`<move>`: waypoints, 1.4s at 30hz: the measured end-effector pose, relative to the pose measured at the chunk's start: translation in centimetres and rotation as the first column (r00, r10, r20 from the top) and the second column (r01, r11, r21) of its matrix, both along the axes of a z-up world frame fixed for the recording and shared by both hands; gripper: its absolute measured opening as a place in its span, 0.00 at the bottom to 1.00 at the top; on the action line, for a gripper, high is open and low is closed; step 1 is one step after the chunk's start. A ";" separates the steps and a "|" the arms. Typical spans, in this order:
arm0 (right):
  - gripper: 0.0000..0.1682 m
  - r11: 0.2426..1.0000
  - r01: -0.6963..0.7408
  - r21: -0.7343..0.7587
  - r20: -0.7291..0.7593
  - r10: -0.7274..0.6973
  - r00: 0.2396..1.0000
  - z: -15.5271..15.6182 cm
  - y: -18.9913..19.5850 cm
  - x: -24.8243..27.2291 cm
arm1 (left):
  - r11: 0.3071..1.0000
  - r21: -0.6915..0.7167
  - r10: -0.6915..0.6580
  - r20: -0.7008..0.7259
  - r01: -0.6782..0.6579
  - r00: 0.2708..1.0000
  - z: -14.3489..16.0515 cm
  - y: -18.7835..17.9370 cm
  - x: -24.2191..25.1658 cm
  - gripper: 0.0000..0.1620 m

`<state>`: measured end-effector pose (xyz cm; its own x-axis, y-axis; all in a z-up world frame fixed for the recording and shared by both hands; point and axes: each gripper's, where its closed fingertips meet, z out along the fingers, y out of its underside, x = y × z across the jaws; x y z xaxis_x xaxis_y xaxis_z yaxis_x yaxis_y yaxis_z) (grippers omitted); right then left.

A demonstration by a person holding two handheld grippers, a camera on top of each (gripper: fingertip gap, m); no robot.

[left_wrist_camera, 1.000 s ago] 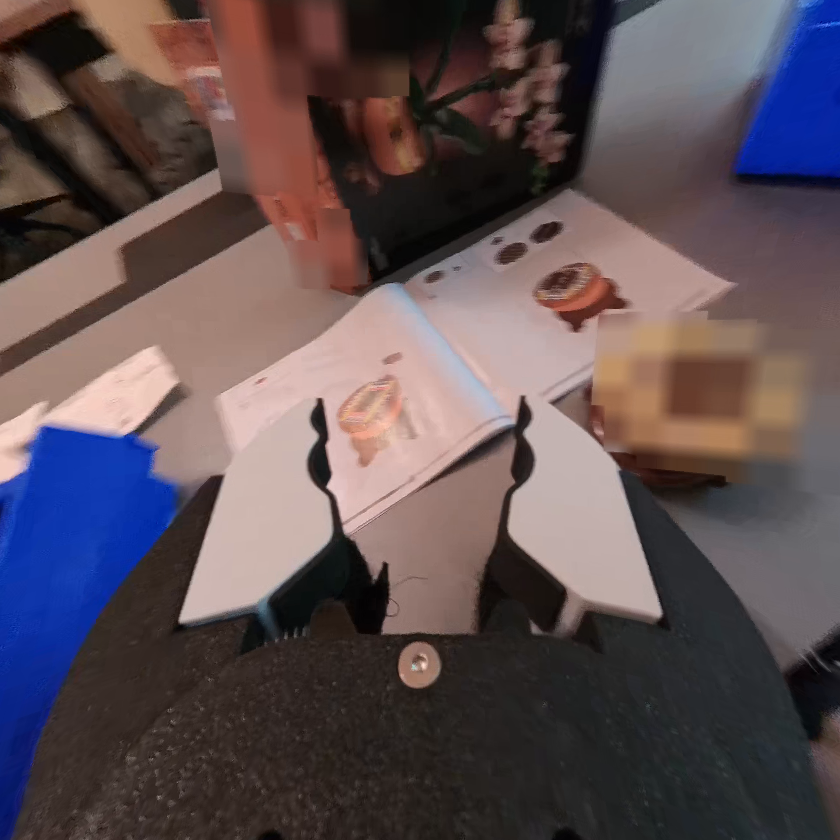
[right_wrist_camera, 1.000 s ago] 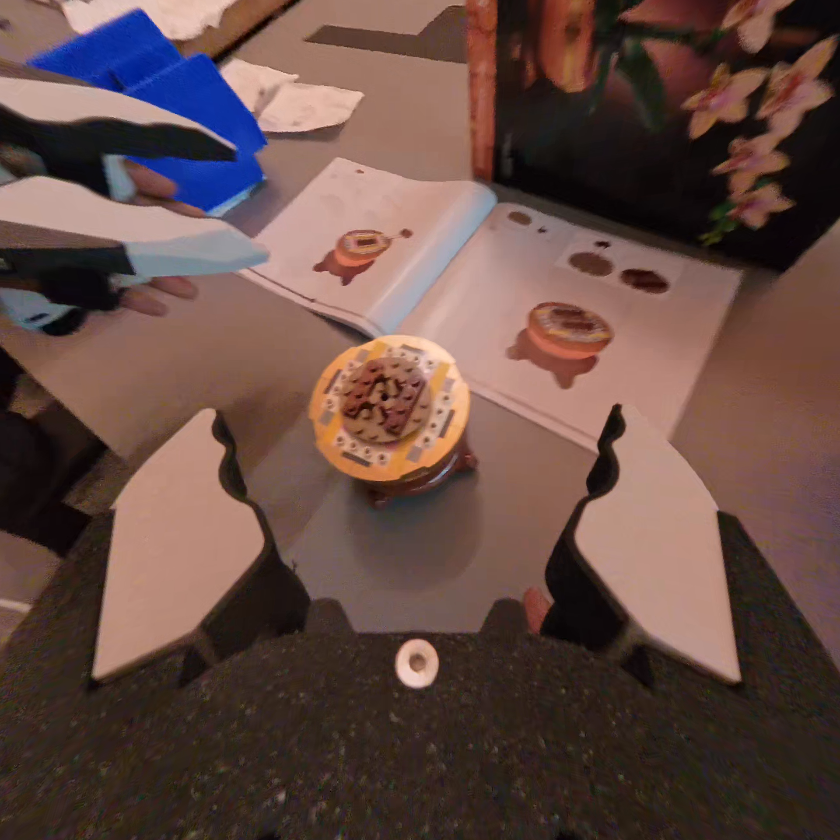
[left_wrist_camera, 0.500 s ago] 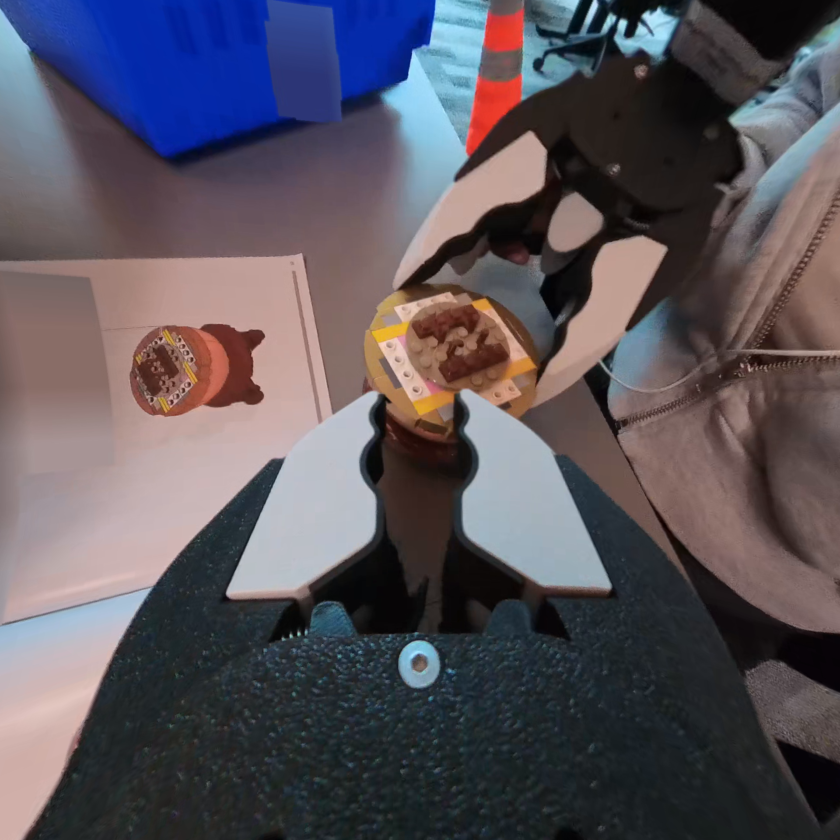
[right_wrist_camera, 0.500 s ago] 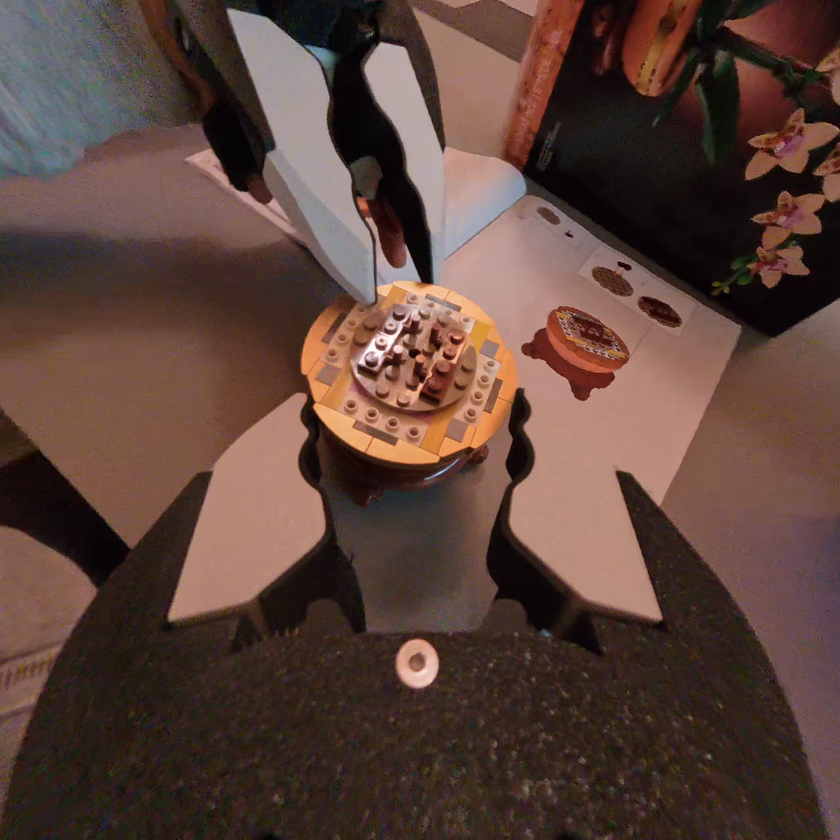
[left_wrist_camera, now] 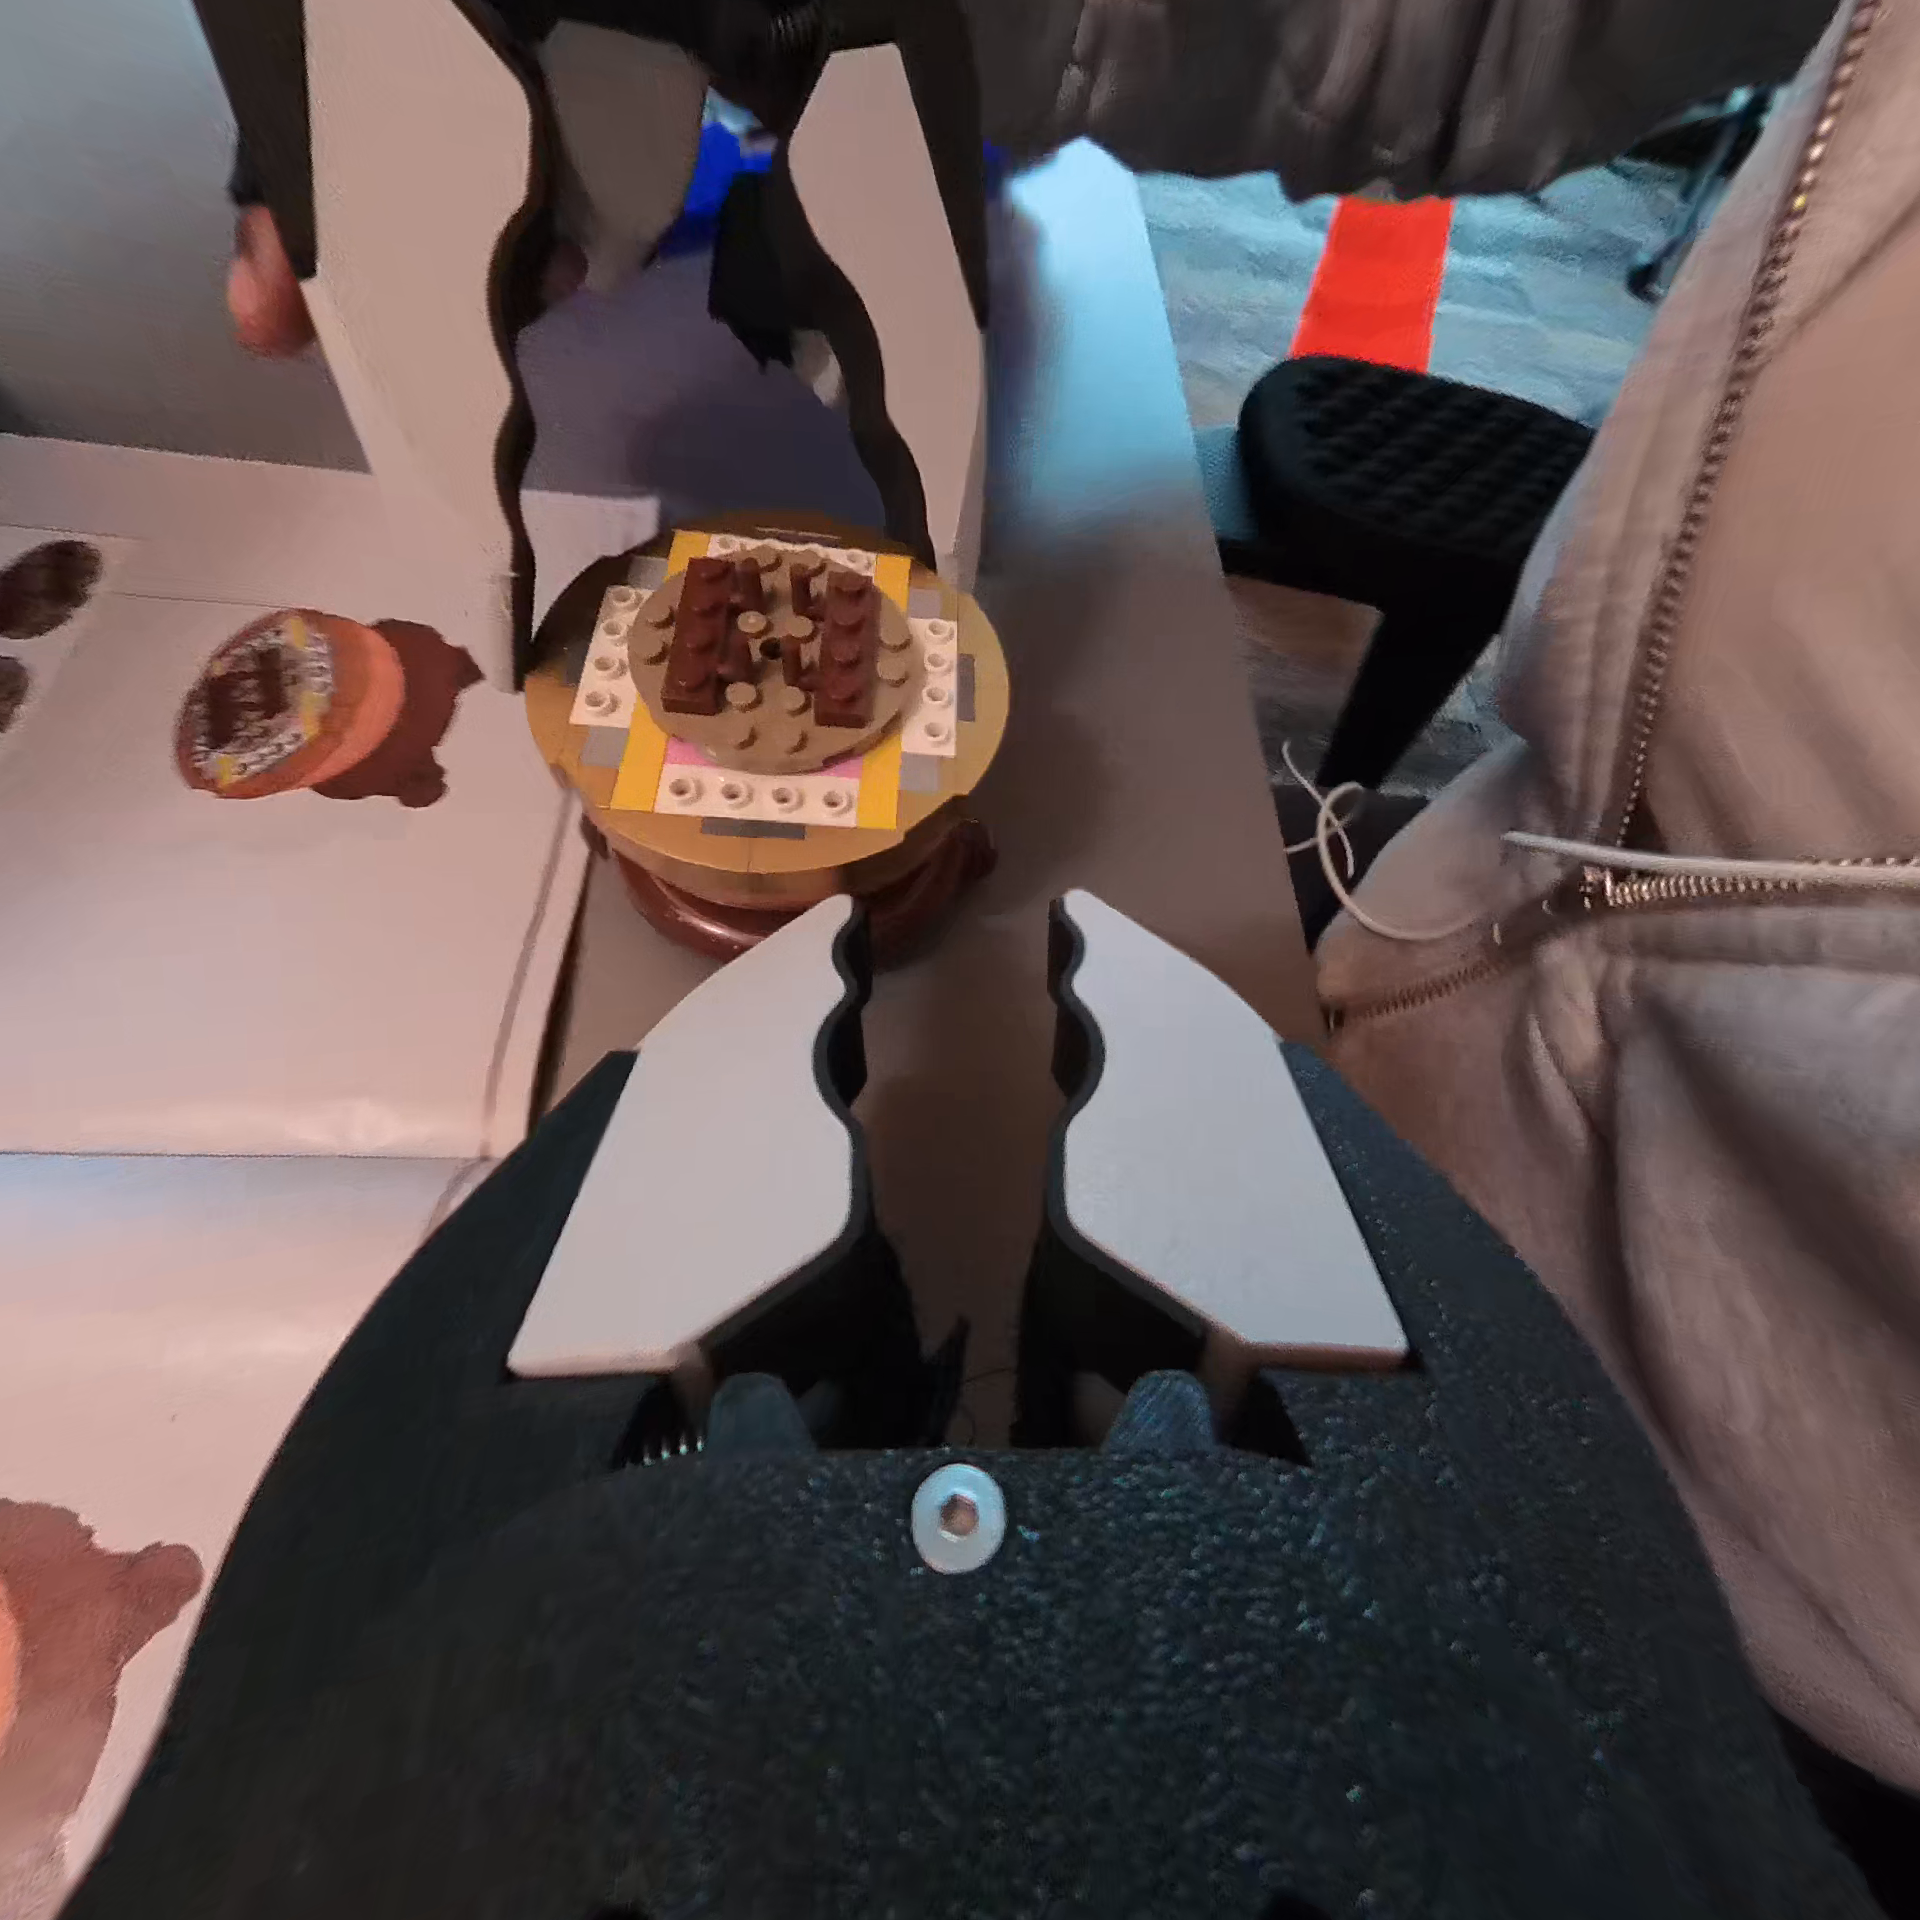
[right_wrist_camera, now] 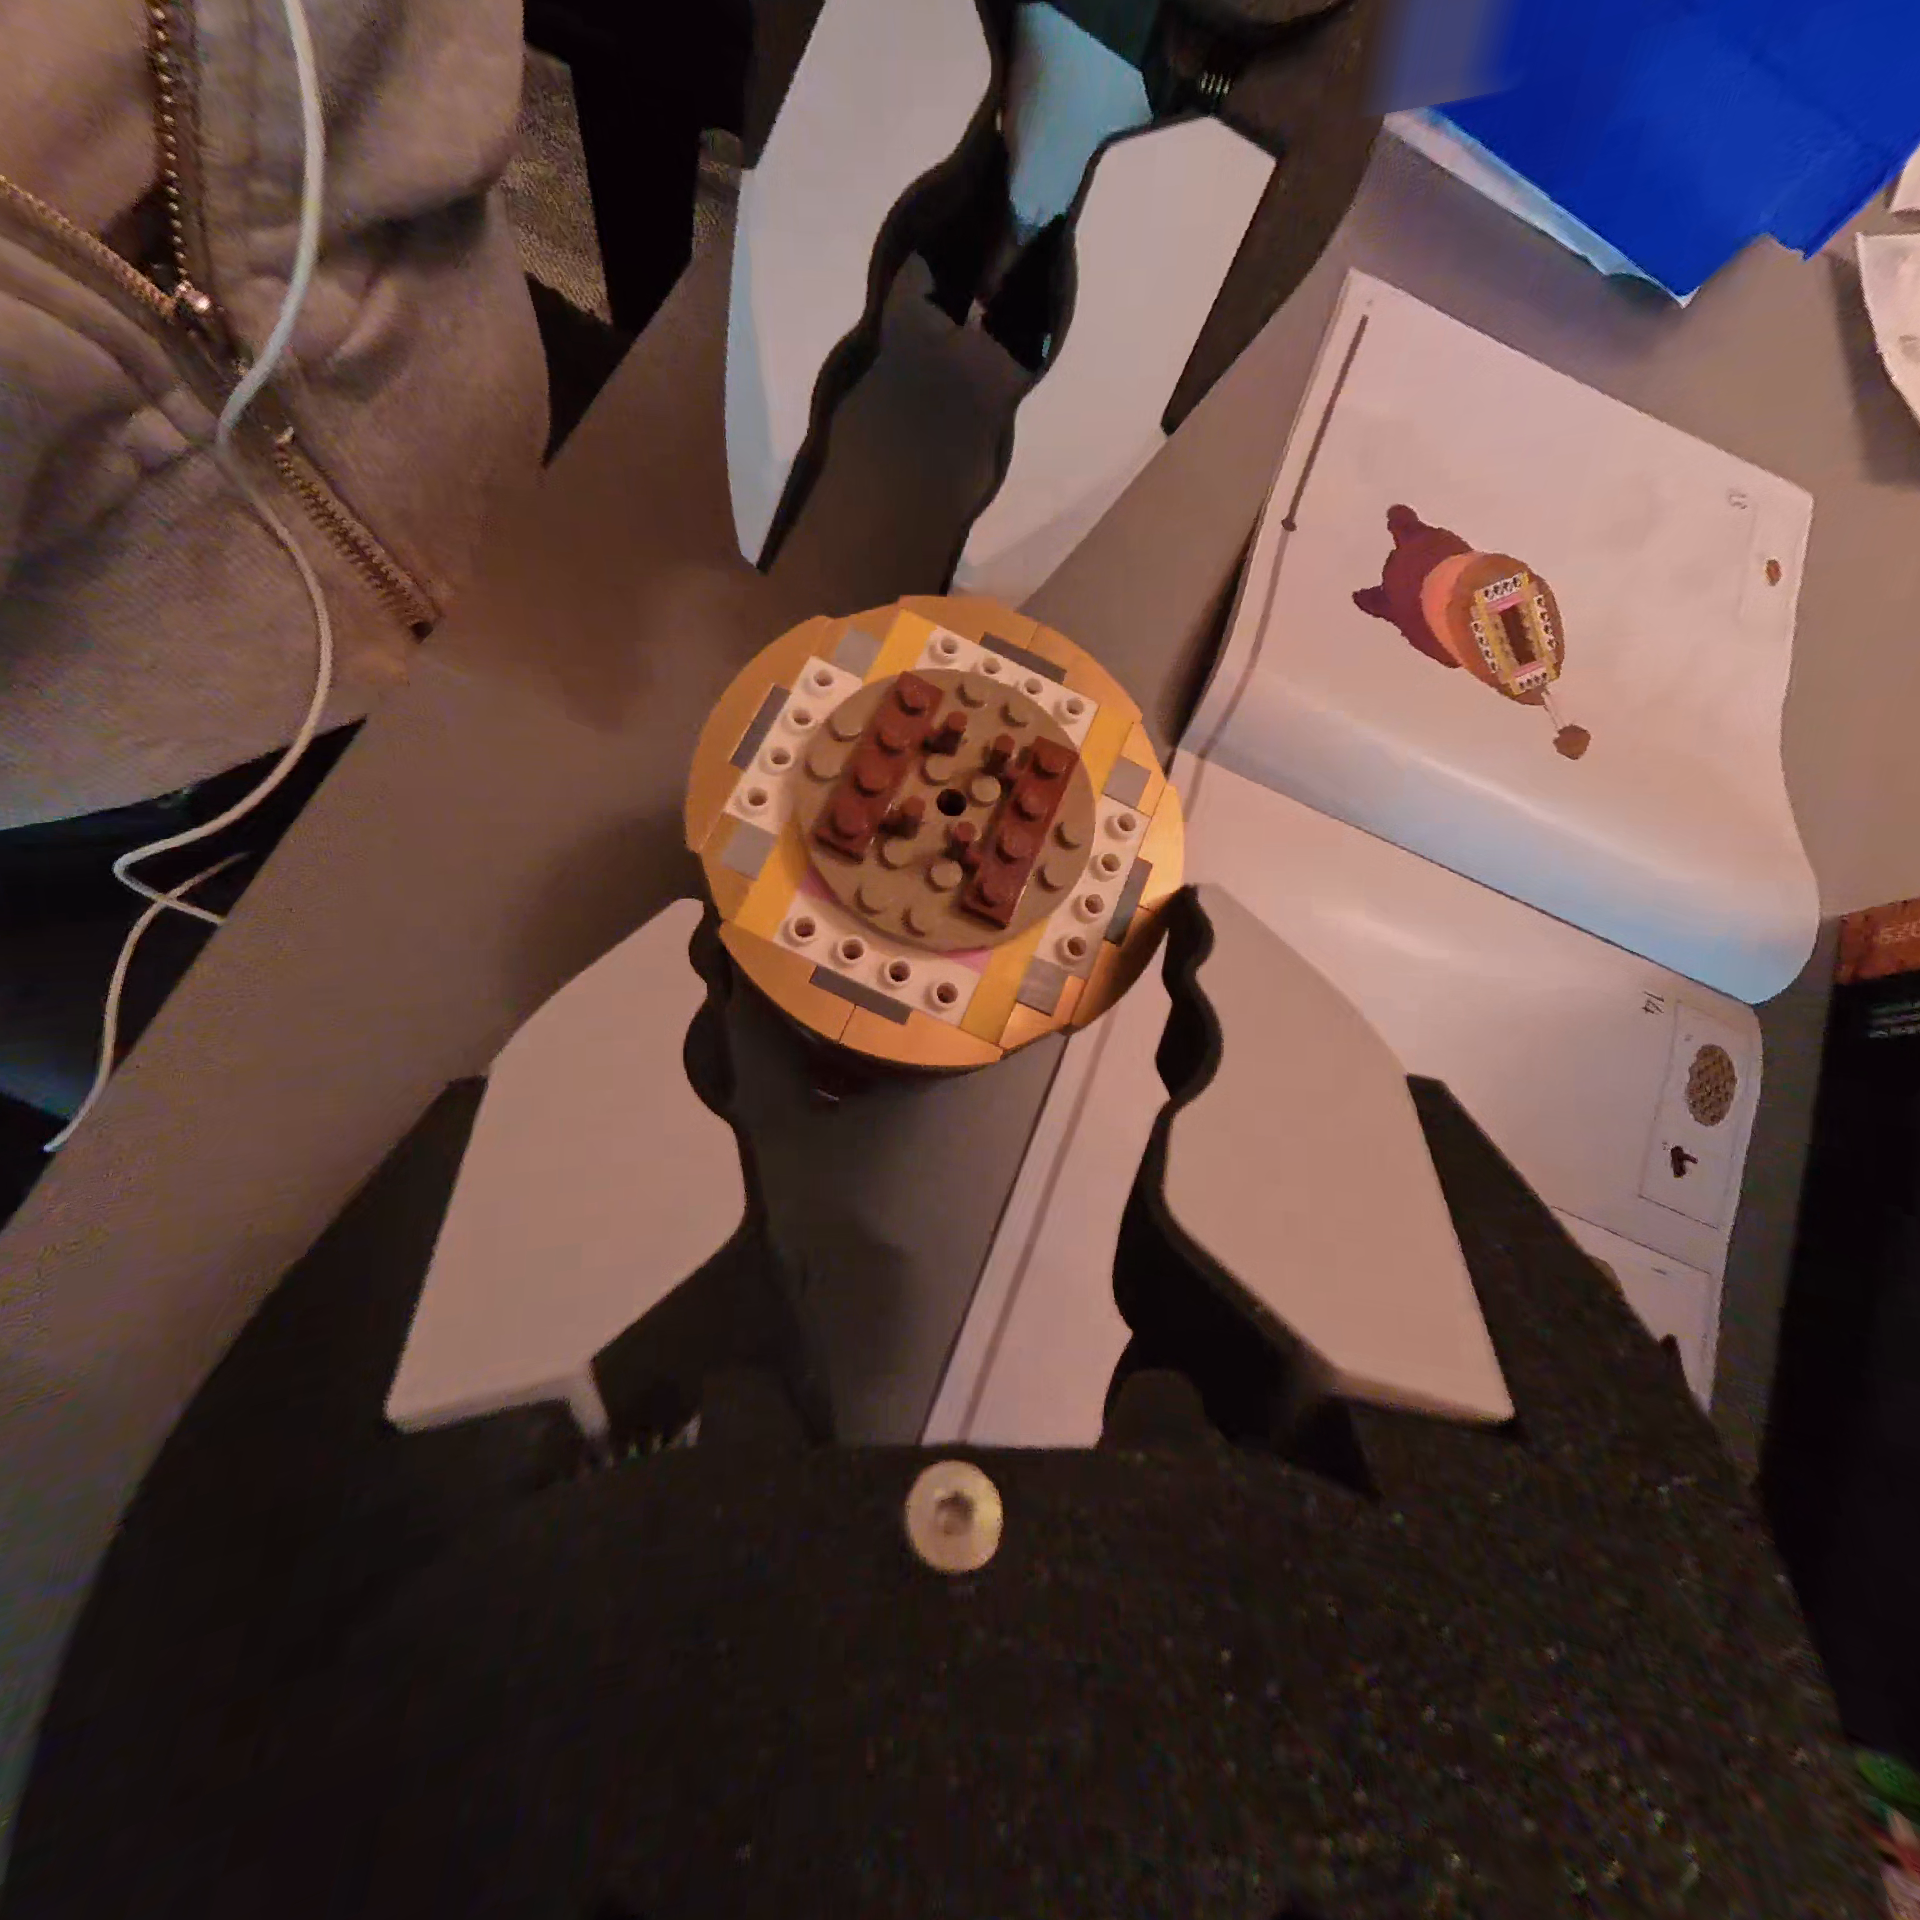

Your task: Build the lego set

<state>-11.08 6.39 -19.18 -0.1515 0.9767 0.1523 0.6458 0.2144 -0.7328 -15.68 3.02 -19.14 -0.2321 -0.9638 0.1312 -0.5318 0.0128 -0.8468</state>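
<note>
A grey table (right_wrist_camera: 343,1039) is shown carrying all items, ordered here from largest to smallest. At its edge a person's grey zip-up jacket (left_wrist_camera: 1714,935) is seen, with a thin white cord (right_wrist_camera: 291,520) hanging over it. An open instruction booklet (right_wrist_camera: 1455,644) is laid flat on the table just beside the model, and a blue bin (right_wrist_camera: 1714,125) is partly visible beyond it. A dark box (right_wrist_camera: 1860,1247) is seen at the right edge of the right wrist view.

The left gripper (left_wrist_camera: 951,925) is held released, its jaws parted by a narrow gap with nothing between them, its tips just short of the model's dark brown base. The right gripper (right_wrist_camera: 940,914) is held released and wider, its two fingers placed on either side of the model at the rim; whether the rim is touched cannot be told.

The round lego model (right_wrist_camera: 935,821) is stood upright on the table between the two grippers: a tan disc with white studded plates, topped by a smaller olive round plate (left_wrist_camera: 774,665) bearing two reddish-brown bricks (right_wrist_camera: 883,769).
</note>
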 end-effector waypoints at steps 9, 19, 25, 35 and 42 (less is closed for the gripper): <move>0.48 0.998 0.059 -0.015 -0.076 -0.060 0.995 0.1 0.3 -0.1 | 0.997 -0.045 0.062 0.064 -0.059 0.996 0.4 1.3 0.2 0.18; 0.86 0.907 0.409 -0.099 -0.224 -0.421 0.879 3.4 2.4 0.6 | 0.948 -0.199 0.280 0.144 -0.250 0.949 3.0 4.0 -1.5 0.35; 0.76 0.624 0.767 -0.149 -0.275 -0.771 0.574 4.9 0.2 2.6 | 0.822 0.012 0.557 0.189 -0.569 0.809 4.8 7.2 -5.4 0.54; 0.55 0.320 0.931 -0.178 -0.005 -0.946 0.324 1.2 -2.6 2.0 | 0.735 0.130 0.671 0.002 -0.666 0.741 2.5 6.6 -5.9 0.54; 0.47 0.300 0.942 -0.151 -0.044 -0.954 0.296 0.7 -1.2 2.7 | 0.746 0.098 0.660 0.025 -0.659 0.751 2.6 5.4 -5.3 0.52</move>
<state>-8.36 5.15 -18.48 0.8991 0.4377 0.0098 0.2783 -0.5541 -0.7846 -20.98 8.39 -16.54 0.4669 -0.8838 0.0307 -0.4467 -0.2657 -0.8543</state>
